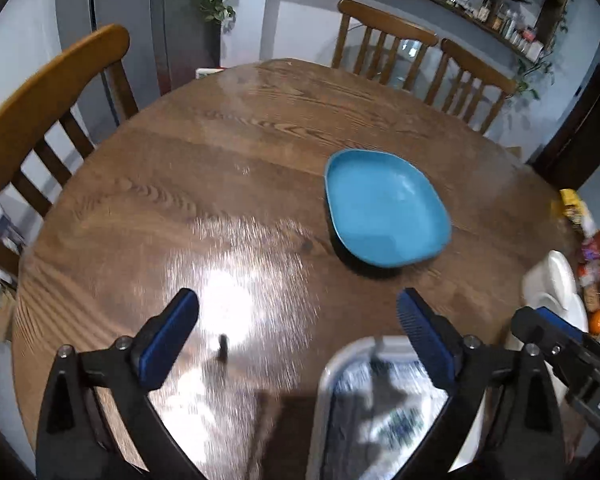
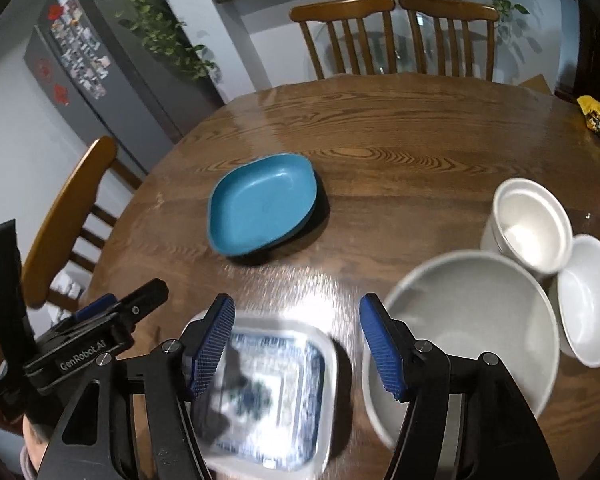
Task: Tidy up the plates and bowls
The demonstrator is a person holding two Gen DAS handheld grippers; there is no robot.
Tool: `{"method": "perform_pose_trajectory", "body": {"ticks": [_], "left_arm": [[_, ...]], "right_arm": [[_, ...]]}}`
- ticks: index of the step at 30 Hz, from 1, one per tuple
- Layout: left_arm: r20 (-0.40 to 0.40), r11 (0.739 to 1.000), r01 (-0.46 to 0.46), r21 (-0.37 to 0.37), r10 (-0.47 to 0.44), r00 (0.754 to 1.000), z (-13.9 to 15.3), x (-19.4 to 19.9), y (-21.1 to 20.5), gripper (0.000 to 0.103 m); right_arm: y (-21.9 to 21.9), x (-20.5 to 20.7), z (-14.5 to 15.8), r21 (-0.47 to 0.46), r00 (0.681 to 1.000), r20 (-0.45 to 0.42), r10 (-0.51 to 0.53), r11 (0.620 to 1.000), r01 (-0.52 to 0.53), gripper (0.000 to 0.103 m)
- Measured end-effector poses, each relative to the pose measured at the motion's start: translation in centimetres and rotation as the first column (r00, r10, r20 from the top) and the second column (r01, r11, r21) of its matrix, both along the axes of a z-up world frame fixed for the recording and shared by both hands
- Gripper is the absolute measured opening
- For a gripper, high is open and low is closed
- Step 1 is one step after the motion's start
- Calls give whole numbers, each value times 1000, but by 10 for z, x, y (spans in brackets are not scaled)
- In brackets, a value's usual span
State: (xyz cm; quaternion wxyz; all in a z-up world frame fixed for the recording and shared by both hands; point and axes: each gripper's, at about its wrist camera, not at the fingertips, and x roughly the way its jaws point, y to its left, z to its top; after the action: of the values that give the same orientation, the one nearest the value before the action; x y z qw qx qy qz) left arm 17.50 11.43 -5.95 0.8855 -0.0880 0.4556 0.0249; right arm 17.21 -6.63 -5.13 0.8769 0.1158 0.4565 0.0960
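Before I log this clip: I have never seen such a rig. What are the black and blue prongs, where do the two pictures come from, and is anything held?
No robot here: a person holds one gripper in each hand, each carrying a forward-looking camera. One picture looks along the left gripper, the other along the right gripper. Both stand open and hold nothing. On the wooden table lie a blue dish, a patterned square plate, a large grey bowl and two white bowls.

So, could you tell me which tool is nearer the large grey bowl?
Right. The right tool hovers open beside the bowl; the left tool sits further left, beyond the patterned dish.
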Motion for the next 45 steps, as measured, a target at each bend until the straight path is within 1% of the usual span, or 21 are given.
{"method": "perform_pose_trajectory", "body": {"ticks": [1,2,3,5,7,10,13,15,17,18,19,20,21,22,23,25,29,33,38,43,45], "left_arm": [[-19,1000,3,12,-3,1000,-4,12,-3,89],[-28,1000,3,13,-3,1000,-7,18,-5,79],[-44,1000,4,15,-4,999,-10,26,-7,73],[-78,1000,14,2,-14,997,-18,42,-9,70],[-94,1000,19,-11,-20,995,-24,52,-9,68],[-105,999,26,-24,-28,994,-28,61,-8,64],[-115,999,39,-22,-42,992,-33,65,-7,57],[-126,999,47,-18,-49,991,-37,67,-10,46],[-136,998,56,-35,-61,989,-42,68,-10,40],[-137,998,62,-32,-65,988,-43,68,-11,37],[-131,997,70,-16,-71,989,-41,68,-13,35],[-129,996,84,-12,-85,988,-41,67,-15,28],[-131,996,91,-15,-92,987,-41,66,-17,21],[-132,995,100,-14,-101,986,-40,66,-18,18],[-133,994,113,-7,-113,985,-40,65,-18,11],[-132,992,127,-5,-126,983,-40,61,-18,11],[-111,987,159,-10,-159,981,-37,51,-19,11],[-46,977,209,33,-207,977,-14,26,-27,11],[38,963,258,74,-261,965,15,-16,-40,11],[79,955,285,76,-291,953,28,-59,-46,11],[87,954,290,74,-295,951,30,-70,-47,11]], "right_arm": [[1,8,-3,3,1000,-10,-11,1000,11,66],[2,17,-6,13,1000,-24,-20,1000,20,66],[2,25,-8,23,999,-37,-30,999,30,66],[3,38,-11,32,998,-44,-41,999,43,66],[5,55,-17,12,996,-55,-69,997,70,66],[7,75,-29,22,993,-91,-76,997,78,66],[10,86,-40,54,993,-105,-58,996,64,62],[11,91,-46,60,992,-113,-61,996,68,60],[11,95,-50,68,991,-120,-58,995,66,50],[13,97,-52,71,991,-125,-57,995,66,46],[12,99,-53,72,990,-128,-54,995,63,39],[14,99,-54,65,990,-128,-52,996,60,32],[16,101,-54,59,990,-131,-52,996,60,28],[17,102,-55,56,989,-140,-54,996,62,20],[17,103,-57,61,988,-147,-56,996,65,12],[17,102,-59,70,986,-154,-64,995,75,9],[12,87,-51,89,990,-119,-76,992,87,9],[11,64,-33,73,994,-69,-88,993,93,9],[4,21,-5,61,993,7,-116,991,115,9],[0,-26,14,61,991,66,-117,992,113,9],[-1,-42,17,63,991,73,-114,992,109,9]]}}
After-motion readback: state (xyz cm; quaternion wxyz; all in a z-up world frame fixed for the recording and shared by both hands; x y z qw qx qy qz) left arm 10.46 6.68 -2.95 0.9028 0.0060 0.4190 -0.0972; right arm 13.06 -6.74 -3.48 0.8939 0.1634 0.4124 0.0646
